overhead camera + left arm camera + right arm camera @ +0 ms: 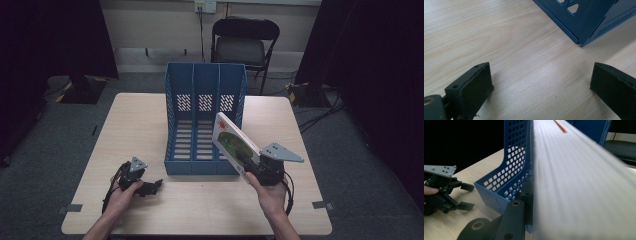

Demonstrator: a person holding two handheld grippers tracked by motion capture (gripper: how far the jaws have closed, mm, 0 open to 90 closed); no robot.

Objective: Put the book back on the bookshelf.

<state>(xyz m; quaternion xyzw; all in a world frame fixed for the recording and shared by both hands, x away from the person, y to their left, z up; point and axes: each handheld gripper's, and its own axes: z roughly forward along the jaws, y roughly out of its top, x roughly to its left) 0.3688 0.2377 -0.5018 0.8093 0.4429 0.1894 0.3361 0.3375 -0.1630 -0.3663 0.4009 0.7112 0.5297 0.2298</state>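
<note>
A blue three-slot file rack (204, 122) stands in the middle of the wooden table (135, 125). My right gripper (246, 162) is shut on a white book with a green and red cover (231, 142), held tilted in the air at the rack's front right corner. In the right gripper view the book (584, 182) runs away from the camera beside the rack's perforated wall (515, 167). My left gripper (156, 185) rests open on the table just left of the rack's front left corner; its pads (477, 85) stand wide apart over bare wood, with the rack's corner (584, 27) ahead.
A black folding chair (242, 42) stands behind the table. Dark curtains hang at both sides of the room. Cables lie on the grey floor at the right. Bare tabletop lies left of the rack and along the front edge.
</note>
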